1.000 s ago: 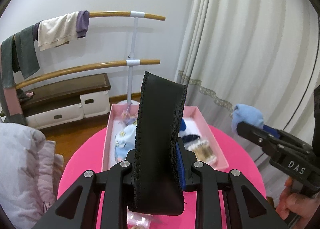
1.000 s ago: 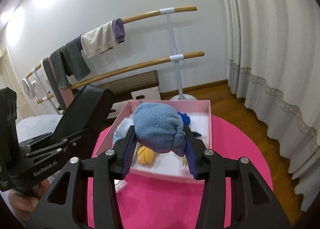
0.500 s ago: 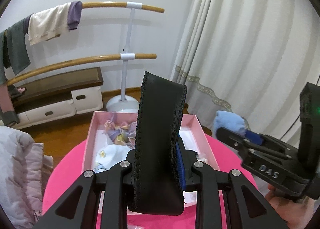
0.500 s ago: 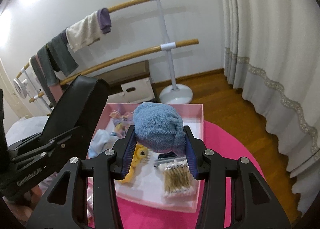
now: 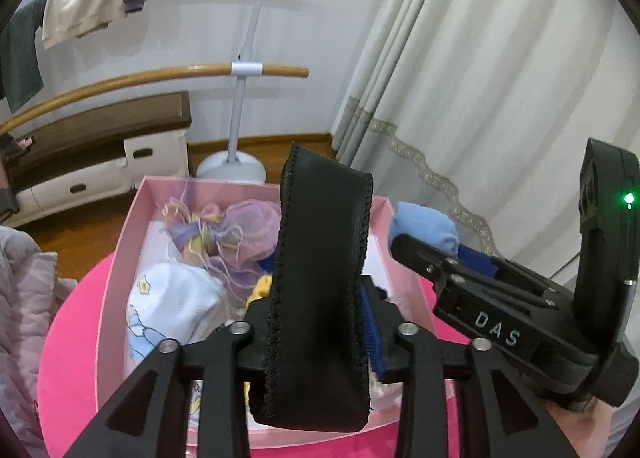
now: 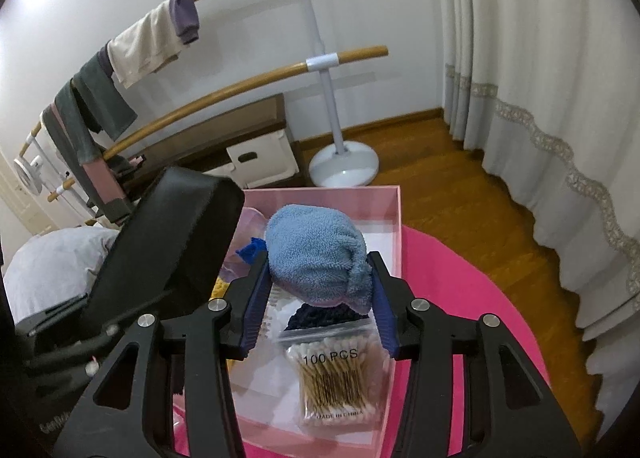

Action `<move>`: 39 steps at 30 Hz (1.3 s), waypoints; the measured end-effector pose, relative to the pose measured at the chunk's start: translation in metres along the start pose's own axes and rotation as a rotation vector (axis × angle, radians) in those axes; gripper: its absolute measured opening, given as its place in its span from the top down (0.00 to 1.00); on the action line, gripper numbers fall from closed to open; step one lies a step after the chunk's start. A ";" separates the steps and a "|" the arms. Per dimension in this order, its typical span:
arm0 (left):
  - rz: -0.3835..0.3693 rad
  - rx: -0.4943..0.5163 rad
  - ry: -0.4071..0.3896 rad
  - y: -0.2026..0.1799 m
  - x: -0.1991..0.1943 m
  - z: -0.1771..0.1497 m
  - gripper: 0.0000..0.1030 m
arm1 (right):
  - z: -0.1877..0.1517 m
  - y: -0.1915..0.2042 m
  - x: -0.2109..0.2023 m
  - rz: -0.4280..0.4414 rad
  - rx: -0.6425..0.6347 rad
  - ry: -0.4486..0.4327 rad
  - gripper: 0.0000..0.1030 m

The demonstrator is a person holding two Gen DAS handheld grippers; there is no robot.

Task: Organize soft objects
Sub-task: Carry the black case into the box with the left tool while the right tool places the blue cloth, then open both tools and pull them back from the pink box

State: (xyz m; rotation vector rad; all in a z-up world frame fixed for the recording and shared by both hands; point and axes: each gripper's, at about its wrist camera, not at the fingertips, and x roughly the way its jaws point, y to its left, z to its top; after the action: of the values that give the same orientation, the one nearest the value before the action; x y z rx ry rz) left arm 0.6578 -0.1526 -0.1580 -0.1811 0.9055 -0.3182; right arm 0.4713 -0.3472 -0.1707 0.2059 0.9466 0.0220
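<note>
Round pink table [image 6: 460,270] bearing open pink cardboard box [image 6: 394,218]. Above box: left gripper [image 5: 320,322], jaws just widening, loosely around folded black leather strap [image 5: 320,278]; right gripper [image 6: 320,298], jaws just widening, around rolled blue terry cloth [image 6: 316,258].

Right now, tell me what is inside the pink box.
Inside the pink box: cotton swab bag, dark knit piece, white printed sock, lilac organza pouches, something yellow. The held items hide the middle.
</note>
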 end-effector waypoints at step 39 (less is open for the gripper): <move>0.331 0.056 -0.313 0.019 -0.188 -0.159 0.00 | -0.094 0.068 -0.162 -0.021 -0.019 -0.245 0.00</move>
State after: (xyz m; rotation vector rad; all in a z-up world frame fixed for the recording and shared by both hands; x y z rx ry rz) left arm 0.4269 -0.0731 -0.1200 -0.0258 0.6024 -0.0053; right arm 0.3056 -0.2828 -0.0808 0.1766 0.7039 -0.0131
